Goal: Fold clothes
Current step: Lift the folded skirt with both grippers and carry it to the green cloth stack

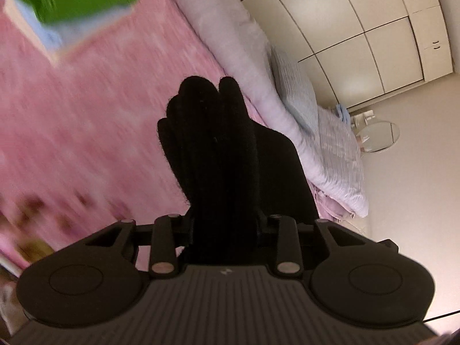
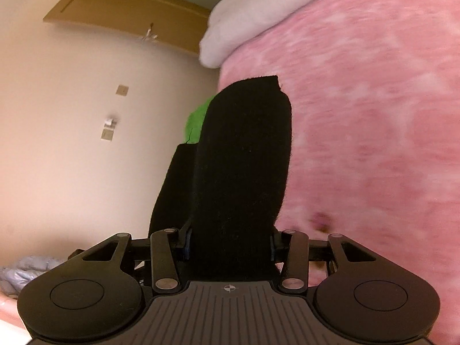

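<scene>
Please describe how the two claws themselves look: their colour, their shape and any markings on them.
Both are matte black plastic. The left claw has a ribbed grey-black plate between two round housings with circular insets, silver pivot pins on its linkage bars, and a small pale logo. The right claw looks the same, but carries a white crosshair mark and blue parts at the finger bases. No cables or sleeves are visible.

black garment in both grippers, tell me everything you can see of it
The black garment is fuzzy, knit-looking fabric, bunched in thick folds. The left gripper and the right gripper each pinch a wad of it, which rises past the fingers. Its edge looks raw and fluffy. It is lifted above the pink bedspread. Its full shape cannot be seen.
</scene>
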Demonstrator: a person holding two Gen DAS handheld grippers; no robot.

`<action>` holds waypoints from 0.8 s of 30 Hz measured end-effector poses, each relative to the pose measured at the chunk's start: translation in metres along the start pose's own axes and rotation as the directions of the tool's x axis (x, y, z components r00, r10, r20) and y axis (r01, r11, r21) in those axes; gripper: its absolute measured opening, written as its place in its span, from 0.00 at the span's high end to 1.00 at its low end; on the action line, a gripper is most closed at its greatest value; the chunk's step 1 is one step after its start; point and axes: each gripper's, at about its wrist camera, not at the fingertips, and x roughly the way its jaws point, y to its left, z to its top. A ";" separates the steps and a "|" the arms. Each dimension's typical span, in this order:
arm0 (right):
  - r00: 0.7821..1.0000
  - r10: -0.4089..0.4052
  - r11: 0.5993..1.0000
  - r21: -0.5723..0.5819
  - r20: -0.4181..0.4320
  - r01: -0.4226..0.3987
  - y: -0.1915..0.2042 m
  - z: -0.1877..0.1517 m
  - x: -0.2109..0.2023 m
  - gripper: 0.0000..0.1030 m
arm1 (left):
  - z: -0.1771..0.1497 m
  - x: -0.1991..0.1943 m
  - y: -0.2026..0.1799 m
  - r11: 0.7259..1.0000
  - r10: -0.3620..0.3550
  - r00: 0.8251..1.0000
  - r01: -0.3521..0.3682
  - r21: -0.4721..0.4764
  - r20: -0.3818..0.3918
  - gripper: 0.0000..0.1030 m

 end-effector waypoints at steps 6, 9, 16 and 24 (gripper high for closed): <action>0.998 0.010 1.000 0.023 0.058 -0.011 0.088 0.016 0.142 0.57 | 0.142 -0.074 0.076 0.998 0.014 1.000 -0.013 0.063 -0.019 0.72; 0.994 0.028 0.999 0.014 0.102 -0.029 0.125 0.030 0.205 0.57 | 0.206 -0.090 0.101 0.994 0.022 1.000 -0.020 0.105 -0.019 0.72; 0.983 0.006 1.000 0.007 0.183 -0.007 0.162 0.074 0.311 0.57 | 0.302 -0.077 0.148 0.989 -0.002 1.000 0.003 0.147 -0.006 0.72; 0.974 -0.035 0.998 -0.046 0.225 0.047 0.164 0.142 0.392 0.57 | 0.393 -0.025 0.191 0.988 -0.033 0.999 0.028 0.155 0.028 0.72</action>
